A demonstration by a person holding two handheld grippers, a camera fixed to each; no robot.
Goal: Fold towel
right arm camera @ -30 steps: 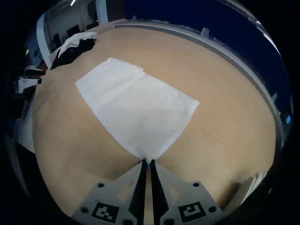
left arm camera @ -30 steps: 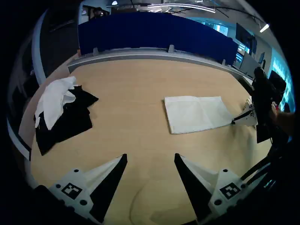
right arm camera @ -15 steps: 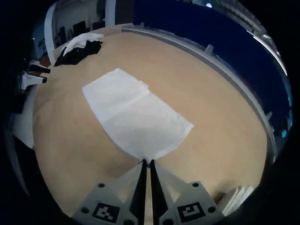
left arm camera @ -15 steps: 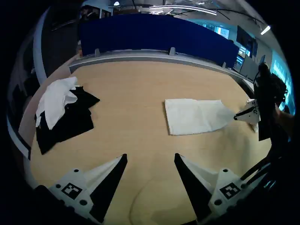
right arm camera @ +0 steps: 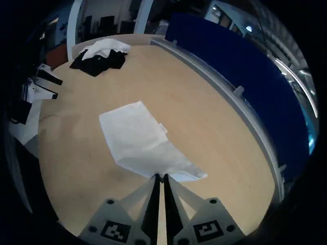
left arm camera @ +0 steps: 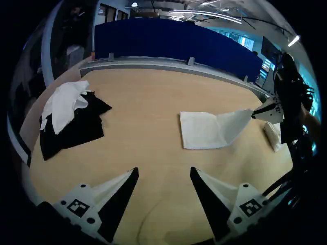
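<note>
A white towel (left arm camera: 206,128) lies on the wooden table (left arm camera: 151,98), its right end lifted off the surface. My right gripper (right arm camera: 160,178) is shut on the near corner of the towel (right arm camera: 139,141) and holds that end raised. In the left gripper view the right gripper (left arm camera: 267,113) hangs at the far right with the towel corner pinched in it. My left gripper (left arm camera: 163,171) stands open above the near part of the table, well short of the towel, with nothing between its fingers. The left gripper (right arm camera: 43,83) also appears far left in the right gripper view.
A pile of black and white cloth (left arm camera: 67,116) lies at the table's left (right arm camera: 100,57). A blue partition (left arm camera: 175,38) runs along the far edge. Folded white cloth (left arm camera: 273,134) sits at the table's right edge. The person's hand (left arm camera: 312,124) is at the far right.
My right gripper has risen with the towel's corner, lifting that end off the table and drawing it back over the rest. The left gripper has stayed open and nearly still.
</note>
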